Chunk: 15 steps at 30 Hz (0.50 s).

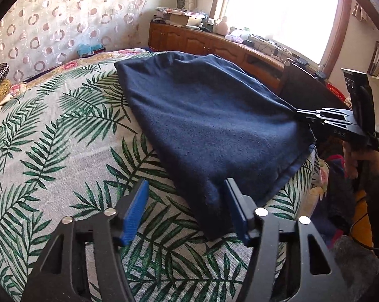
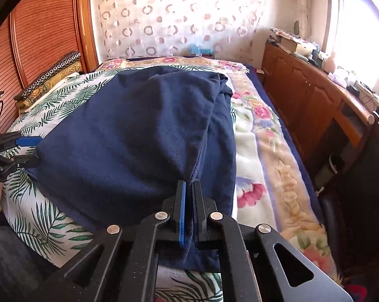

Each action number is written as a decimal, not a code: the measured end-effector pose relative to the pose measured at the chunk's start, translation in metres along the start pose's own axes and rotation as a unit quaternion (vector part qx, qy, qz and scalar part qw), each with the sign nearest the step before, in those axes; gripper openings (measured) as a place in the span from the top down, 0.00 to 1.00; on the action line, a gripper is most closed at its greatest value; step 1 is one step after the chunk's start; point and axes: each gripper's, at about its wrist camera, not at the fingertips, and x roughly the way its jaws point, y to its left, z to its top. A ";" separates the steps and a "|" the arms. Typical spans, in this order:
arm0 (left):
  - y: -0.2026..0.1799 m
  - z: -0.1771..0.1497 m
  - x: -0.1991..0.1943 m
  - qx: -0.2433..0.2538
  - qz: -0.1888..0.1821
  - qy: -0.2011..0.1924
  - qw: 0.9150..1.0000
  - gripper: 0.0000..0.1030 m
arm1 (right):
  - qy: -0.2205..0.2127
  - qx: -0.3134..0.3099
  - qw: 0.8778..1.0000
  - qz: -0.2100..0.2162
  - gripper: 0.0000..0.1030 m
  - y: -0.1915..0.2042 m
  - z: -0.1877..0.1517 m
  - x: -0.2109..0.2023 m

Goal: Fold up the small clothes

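I count one navy garment [image 1: 204,115] on one palm-leaf bedspread [image 1: 63,130], and two grippers, my left [image 1: 186,201] and my right [image 2: 189,196]. Two folded patterned cloths [image 2: 51,75] sit stacked by the headboard. One wooden cabinet [image 2: 310,95] runs under one window [image 1: 277,7].

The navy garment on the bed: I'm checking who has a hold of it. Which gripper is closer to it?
Right. The right gripper is shut on a pinched fold of the navy garment. The left gripper stands open at its near corner, one pad beside the cloth, not clamping it.
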 end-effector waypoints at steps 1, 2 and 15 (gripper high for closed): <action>-0.001 -0.001 0.000 0.001 -0.002 0.002 1.000 0.47 | -0.001 -0.001 1.000 -0.002 0.96 0.001 0.002 0.000; -0.001 -0.002 0.001 0.002 -0.004 0.004 1.000 0.50 | -0.002 -0.003 1.000 -0.001 0.96 0.003 0.005 -0.002; -0.009 0.003 -0.014 0.009 -0.050 -0.006 0.999 0.93 | -0.019 -0.046 0.997 0.056 0.54 0.044 0.006 -0.008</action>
